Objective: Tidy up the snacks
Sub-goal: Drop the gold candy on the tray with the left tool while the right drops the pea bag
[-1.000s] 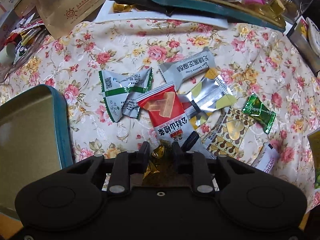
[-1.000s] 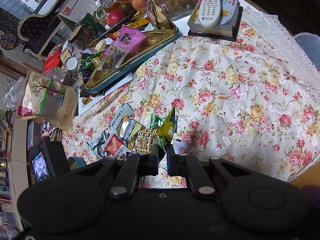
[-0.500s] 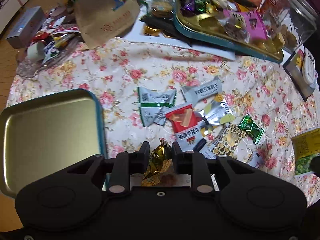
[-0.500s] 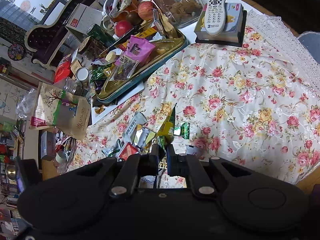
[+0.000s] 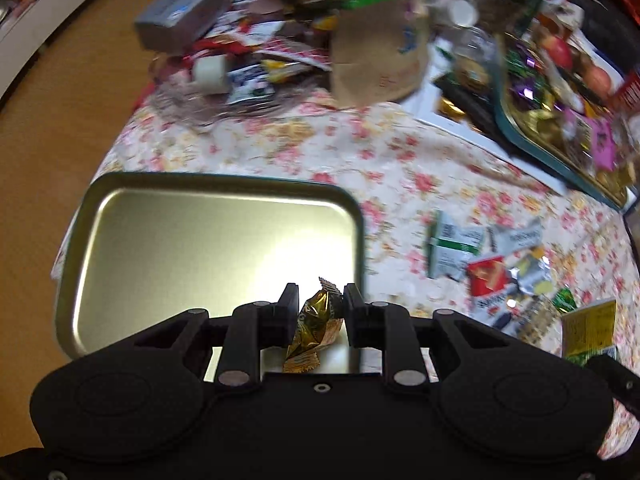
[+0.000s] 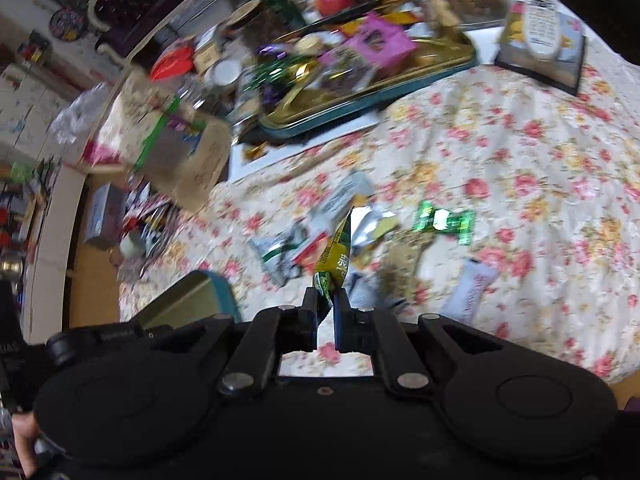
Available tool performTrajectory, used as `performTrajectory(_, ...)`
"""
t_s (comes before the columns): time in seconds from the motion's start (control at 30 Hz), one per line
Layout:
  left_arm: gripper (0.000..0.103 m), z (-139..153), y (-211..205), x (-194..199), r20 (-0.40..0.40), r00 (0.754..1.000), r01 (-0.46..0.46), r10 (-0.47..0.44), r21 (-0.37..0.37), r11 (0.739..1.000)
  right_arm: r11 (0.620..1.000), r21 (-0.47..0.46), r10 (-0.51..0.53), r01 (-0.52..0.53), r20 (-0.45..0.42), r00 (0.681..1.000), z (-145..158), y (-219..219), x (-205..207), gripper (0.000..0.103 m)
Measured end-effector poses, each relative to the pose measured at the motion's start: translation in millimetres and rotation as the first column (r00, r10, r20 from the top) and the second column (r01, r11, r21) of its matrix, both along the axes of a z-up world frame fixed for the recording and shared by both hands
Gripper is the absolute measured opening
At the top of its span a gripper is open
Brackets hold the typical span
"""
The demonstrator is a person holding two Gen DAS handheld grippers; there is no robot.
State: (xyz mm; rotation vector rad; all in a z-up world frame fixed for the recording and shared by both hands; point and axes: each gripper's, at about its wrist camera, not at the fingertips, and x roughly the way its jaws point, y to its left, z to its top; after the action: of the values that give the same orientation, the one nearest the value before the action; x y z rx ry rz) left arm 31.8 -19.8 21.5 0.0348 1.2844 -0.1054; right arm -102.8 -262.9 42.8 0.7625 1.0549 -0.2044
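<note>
My left gripper (image 5: 318, 300) is shut on a gold foil candy (image 5: 314, 322) and hangs over the near right corner of a shallow gold tin tray with a teal rim (image 5: 208, 240). My right gripper (image 6: 325, 300) is shut on the edge of a yellow and green snack packet (image 6: 336, 258), held up above the flowered cloth; the same packet (image 5: 588, 330) shows at the right edge of the left wrist view. Several loose snack packets (image 5: 484, 260) lie in a heap on the cloth right of the tray. The tray's corner (image 6: 200, 298) appears at lower left in the right wrist view.
A second teal tray full of sweets (image 6: 360, 76) sits at the back on a white board. A brown paper bag (image 5: 380, 52), a grey box (image 5: 180, 16), jars, apples and a remote control (image 6: 540, 28) crowd the far side. A green candy (image 6: 444, 220) lies apart.
My left gripper has carried the gold candy up and left, from over the snack heap to over the gold tray. The right gripper has swung left with the yellow packet.
</note>
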Motion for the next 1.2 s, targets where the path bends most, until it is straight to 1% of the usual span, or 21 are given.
performTrajectory(0.13,0.031,-2.5,39.1,7.9,-0.001,0.996,-0.092,0.092,0.002,0.996,0.996,-0.008,0.092,-0.092,0.025,0.995,6.2,39.8,20.3,0.008)
performTrajectory(0.3,0.031,-6.9,82.5,13.7,0.023,0.984,-0.176,0.175,0.041,0.984,0.980,-0.024,0.197,-0.196,0.061,0.979,15.1,87.1,38.0,0.008)
performTrajectory(0.4,0.031,-8.0,102.5,15.0,0.035,0.979,-0.201,0.199,0.055,0.978,0.970,-0.035,0.242,-0.240,0.075,0.967,19.5,112.5,44.5,0.008)
performTrajectory(0.53,0.033,-5.4,119.3,15.1,0.045,0.975,-0.217,0.215,0.043,0.975,0.958,-0.032,0.288,-0.286,0.079,0.954,20.8,134.7,51.2,0.008)
performTrajectory(0.67,0.033,-3.9,126.1,16.9,0.054,0.971,-0.236,0.233,0.050,0.971,0.945,-0.032,0.327,-0.325,0.073,0.942,17.9,156.8,58.0,0.008)
performTrajectory(0.77,0.036,-3.6,123.2,17.5,0.054,0.977,-0.208,0.205,0.056,0.977,0.936,-0.025,0.352,-0.351,0.064,0.934,14.4,165.7,60.2,0.009)
performTrajectory(0.87,0.036,-3.3,119.0,16.5,0.061,0.983,-0.179,0.174,0.077,0.981,0.931,-0.025,0.365,-0.364,0.050,0.930,10.8,173.4,62.8,0.009)
performTrajectory(0.9,0.036,-2.7,118.9,16.2,0.062,0.984,-0.173,0.168,0.074,0.982,0.930,-0.024,0.367,-0.366,0.047,0.929,10.0,174.8,63.3,0.008)
performTrajectory(0.97,0.036,-1.0,121.7,16.3,0.055,0.984,-0.173,0.170,0.045,0.984,0.930,-0.022,0.367,-0.366,0.045,0.929,9.0,175.4,64.2,0.009)
performTrajectory(1.07,0.036,-0.1,127.8,16.7,0.041,0.980,-0.194,0.193,0.011,0.981,0.929,-0.026,0.369,-0.368,0.048,0.928,8.8,175.8,63.8,0.008)
performTrajectory(1.2,0.036,-5.2,127.6,17.3,0.023,0.978,-0.207,0.207,0.017,0.978,0.927,-0.027,0.374,-0.374,0.044,0.926,8.2,178.2,65.6,0.009)
